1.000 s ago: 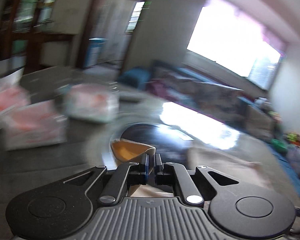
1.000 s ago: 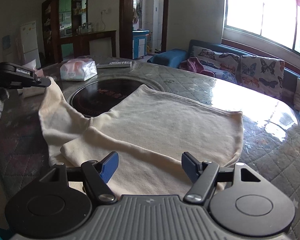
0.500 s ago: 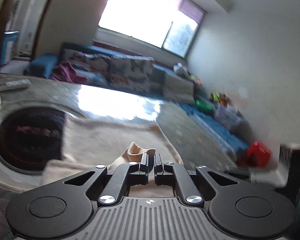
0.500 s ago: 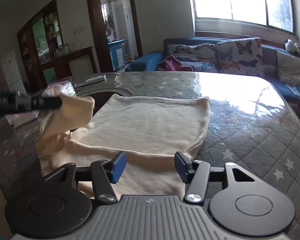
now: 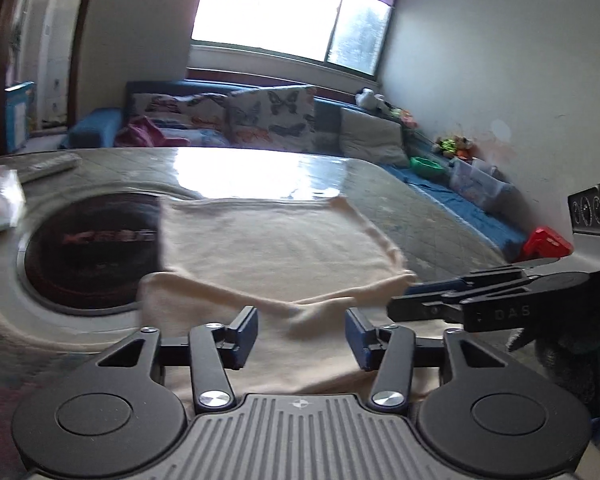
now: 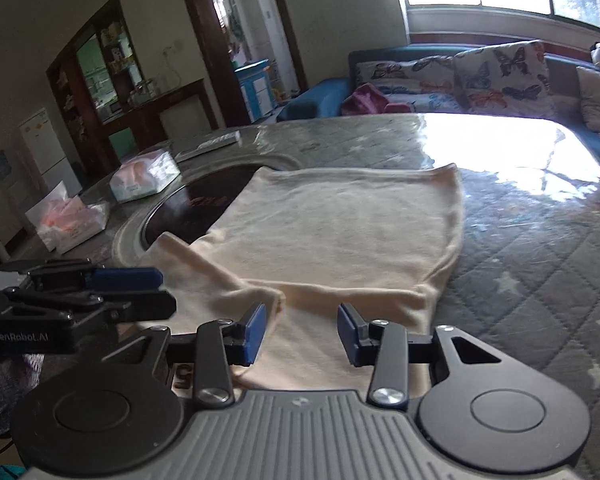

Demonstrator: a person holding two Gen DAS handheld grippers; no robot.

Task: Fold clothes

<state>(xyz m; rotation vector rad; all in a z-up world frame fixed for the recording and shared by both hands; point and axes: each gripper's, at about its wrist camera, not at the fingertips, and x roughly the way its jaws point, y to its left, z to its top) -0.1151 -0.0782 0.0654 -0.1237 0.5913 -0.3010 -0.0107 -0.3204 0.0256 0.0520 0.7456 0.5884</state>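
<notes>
Released since a second ago, the cream sleeve is no longer pinched in the left tool; its jaws have just been opening and now stand about half apart over the cream garment, with nothing gripped. A second ago the sleeve was held up in the air; now it is laid flat across the garment's near part. The right tool has its jaws just narrowed to a moderate gap, cloth lying beneath them but not seen pressed by the pads.

Taken from left to right in the right wrist view: tissue packs are set near the counter's left edge, well apart from the cloth. A dark round inset is partly covered by the garment's left edge. The garment is spread over the counter's middle. To its right, bare quilted surface is left free up to the counter's rounded far corner. Beyond, a sofa is seen.
</notes>
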